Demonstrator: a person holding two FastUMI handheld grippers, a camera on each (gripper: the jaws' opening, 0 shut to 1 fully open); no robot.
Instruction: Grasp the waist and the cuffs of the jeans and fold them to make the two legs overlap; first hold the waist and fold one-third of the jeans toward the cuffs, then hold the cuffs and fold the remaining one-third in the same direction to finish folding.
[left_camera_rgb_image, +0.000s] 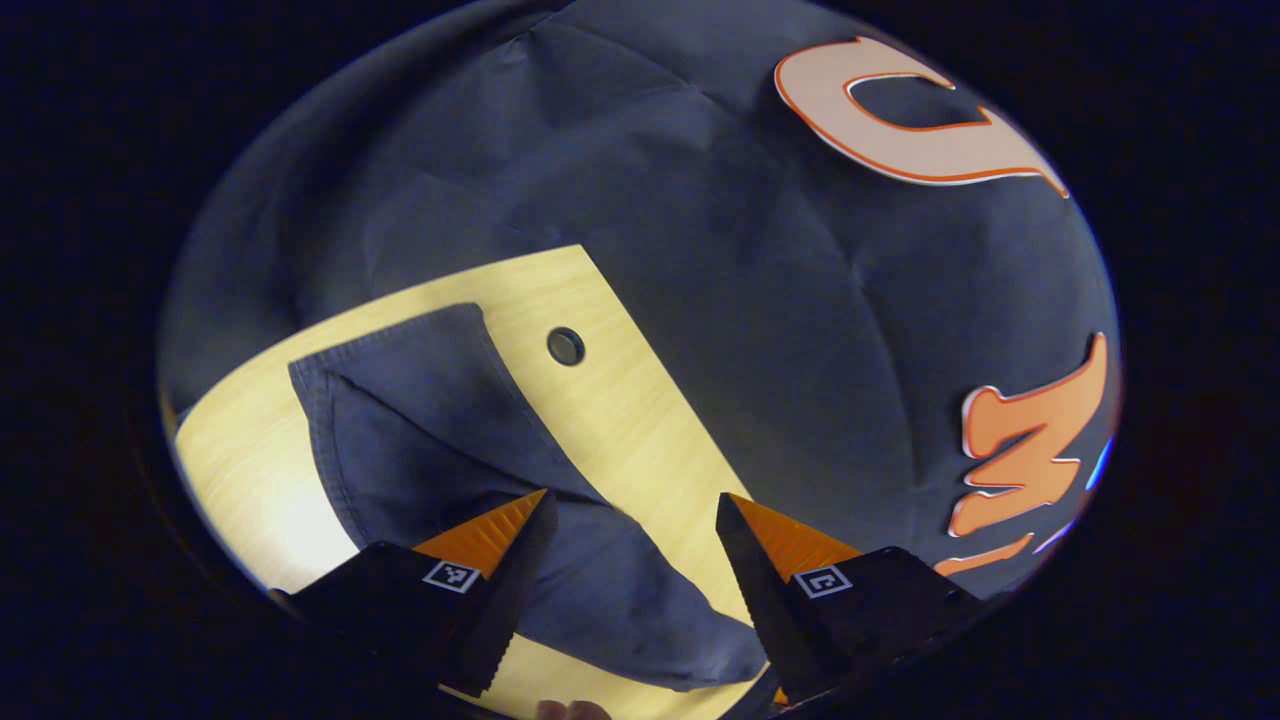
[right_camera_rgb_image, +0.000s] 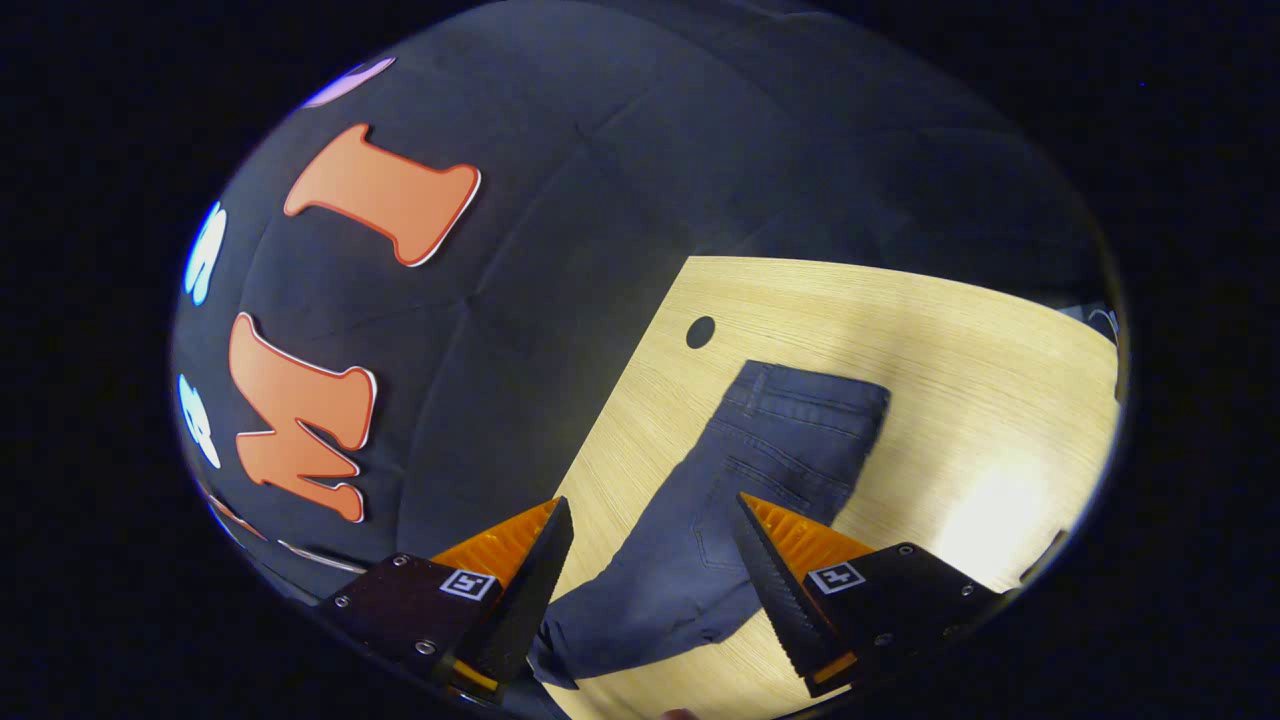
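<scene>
Dark blue jeans lie flat on a light wooden table. In the left gripper view the leg end with the cuffs (left_camera_rgb_image: 400, 400) points to the far left, and the jeans (left_camera_rgb_image: 600, 590) run back under my left gripper (left_camera_rgb_image: 632, 498), which hangs open above them with nothing between its fingers. In the right gripper view the waist (right_camera_rgb_image: 815, 392) with a back pocket lies at the far end of the jeans (right_camera_rgb_image: 680, 560). My right gripper (right_camera_rgb_image: 655, 503) hovers open above the jeans, holding nothing.
The wooden table (left_camera_rgb_image: 650, 420) has a round cable hole (left_camera_rgb_image: 565, 346), also seen as the hole (right_camera_rgb_image: 700, 331) beside the waist. Bare tabletop (right_camera_rgb_image: 980, 400) lies right of the jeans. The black booth wall stands just behind the table's edge.
</scene>
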